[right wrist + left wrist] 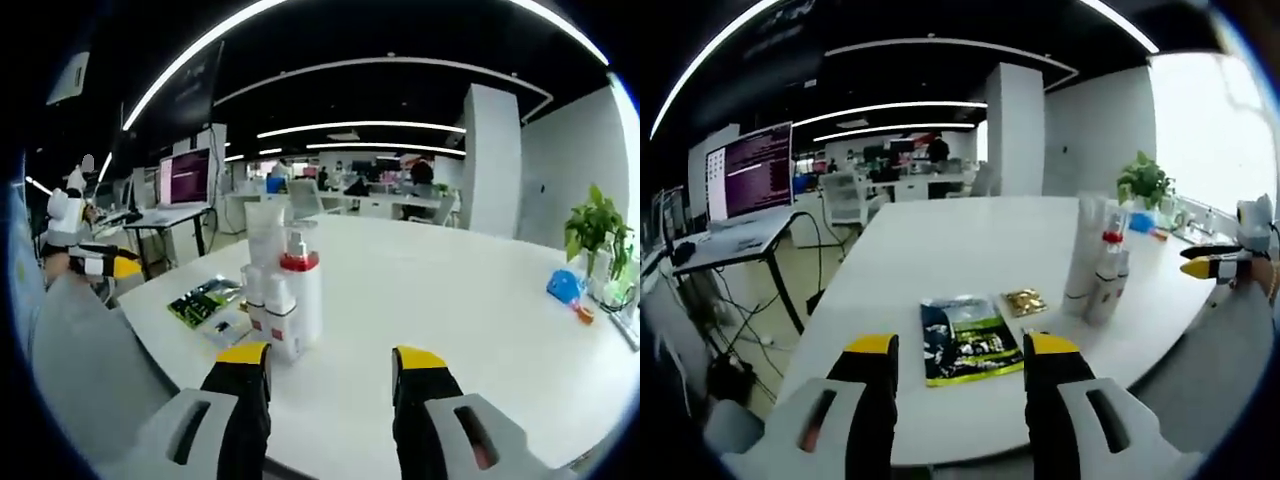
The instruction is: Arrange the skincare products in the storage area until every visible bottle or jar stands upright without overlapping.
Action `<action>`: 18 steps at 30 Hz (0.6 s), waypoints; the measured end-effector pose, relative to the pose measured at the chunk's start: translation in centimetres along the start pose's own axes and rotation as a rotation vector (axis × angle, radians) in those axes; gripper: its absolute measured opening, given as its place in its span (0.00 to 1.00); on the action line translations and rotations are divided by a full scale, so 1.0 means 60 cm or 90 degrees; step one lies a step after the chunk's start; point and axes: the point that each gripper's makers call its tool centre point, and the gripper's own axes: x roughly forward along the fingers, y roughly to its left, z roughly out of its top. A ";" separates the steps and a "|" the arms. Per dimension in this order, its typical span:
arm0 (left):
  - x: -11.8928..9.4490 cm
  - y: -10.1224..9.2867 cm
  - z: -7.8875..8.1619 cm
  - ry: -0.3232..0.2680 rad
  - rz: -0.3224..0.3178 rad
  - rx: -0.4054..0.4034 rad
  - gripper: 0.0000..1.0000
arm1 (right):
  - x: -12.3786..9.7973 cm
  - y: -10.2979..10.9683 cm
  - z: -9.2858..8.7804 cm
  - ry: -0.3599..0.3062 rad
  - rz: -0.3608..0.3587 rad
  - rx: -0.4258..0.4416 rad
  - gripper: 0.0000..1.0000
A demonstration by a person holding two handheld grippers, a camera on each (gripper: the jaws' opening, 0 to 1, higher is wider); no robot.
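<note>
Bottles: cluster of white skincare bottles, one red-collared (282, 300), upright on white round surface (450, 300), just above left jaw of empty, open right tongs (330, 375) | left tongs (952, 362) open, empty; cluster (1095, 270) right of centre | left gripper view adds dark green-printed packet (965, 340) lying between jaws

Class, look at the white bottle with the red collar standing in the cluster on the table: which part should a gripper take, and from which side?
Probably the straight white body of the red-collared bottle, below the collar. It stands upright with other white containers packed on one flank, so the right gripper should come from the open table side.
</note>
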 end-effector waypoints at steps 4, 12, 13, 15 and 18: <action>0.000 -0.001 -0.001 0.003 -0.001 0.005 0.45 | -0.004 -0.016 0.001 -0.010 -0.032 0.002 0.44; -0.002 0.003 0.006 -0.017 0.008 -0.011 0.44 | -0.004 -0.018 -0.004 -0.006 -0.036 0.006 0.44; -0.003 0.004 0.007 -0.021 0.009 -0.015 0.44 | -0.004 -0.018 -0.004 -0.006 -0.036 0.003 0.44; -0.003 0.003 0.007 -0.020 0.008 -0.013 0.45 | -0.004 -0.020 -0.002 -0.010 -0.041 0.002 0.44; -0.003 0.003 0.007 -0.020 0.009 -0.013 0.45 | -0.005 -0.023 -0.005 -0.009 -0.044 0.008 0.43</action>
